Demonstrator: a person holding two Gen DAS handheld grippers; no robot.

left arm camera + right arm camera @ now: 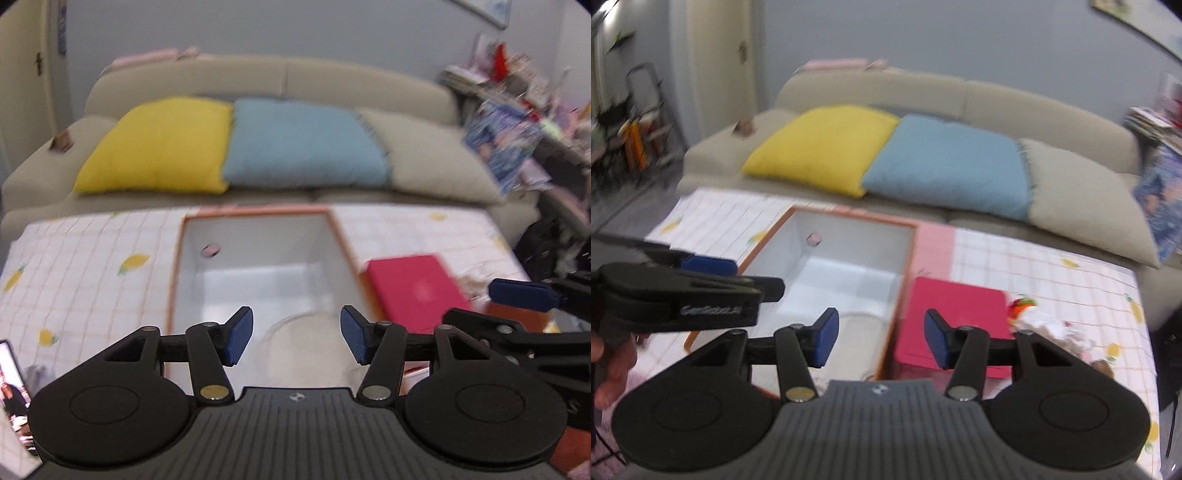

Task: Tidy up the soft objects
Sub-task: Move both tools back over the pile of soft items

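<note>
A white box with an orange rim (177, 266) (905, 266) stands open on the checked tablecloth. A pale, blurred soft item (306, 350) (857, 332) lies on its floor at the near end. My left gripper (297, 336) hangs open above that end, with nothing between its blue pads. Beside it on the right, my right gripper (881, 339) is open too and holds nothing, over the box's right wall and a pink flat case (413, 288) (953, 325). A small heap of colourful soft things (1045, 325) lies to the right of the case.
Behind the table is a beige sofa (332, 77) with a yellow cushion (159, 147), a blue one (303, 147) and a beige one (436, 162). Cluttered shelves (517, 92) stand at the right. A phone (11, 398) lies at the table's near left. A hand (609, 365) holds the left tool.
</note>
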